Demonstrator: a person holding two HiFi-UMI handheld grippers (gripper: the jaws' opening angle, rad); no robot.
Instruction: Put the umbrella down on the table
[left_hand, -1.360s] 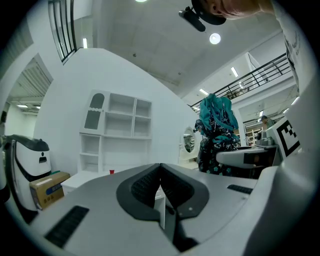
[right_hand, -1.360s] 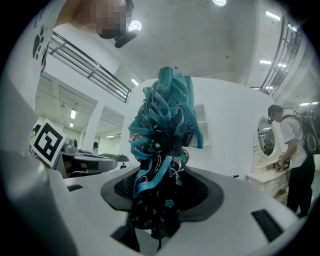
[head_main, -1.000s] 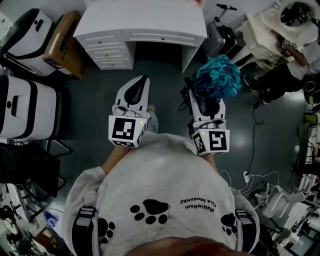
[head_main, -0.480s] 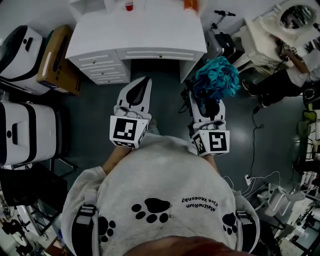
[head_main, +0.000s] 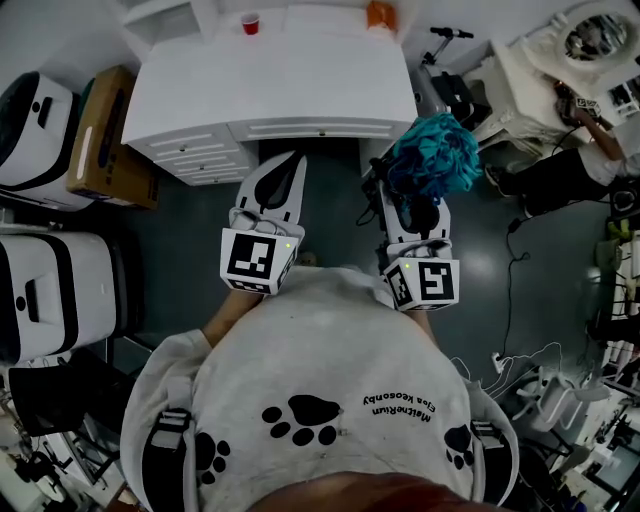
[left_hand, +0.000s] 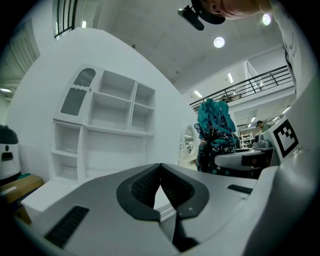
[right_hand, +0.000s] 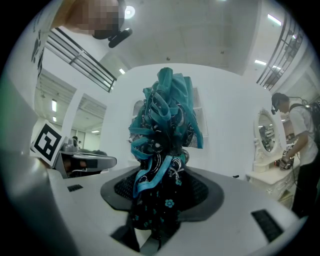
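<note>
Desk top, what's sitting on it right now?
A red cup and an orange thing stand near the back edge of the desk. The umbrella is not on it. Past the cup, the frame cuts the desk off, so anything there is unseen.

This looks like a big research hall dressed up as a home: a white desk (head_main: 300, 90) and shelf unit (left_hand: 107, 132) stand under a high ceiling (left_hand: 165, 45) with a railed gallery (left_hand: 260, 82), with cables (head_main: 492, 352) strewn over the dark floor (head_main: 335, 215).
</note>
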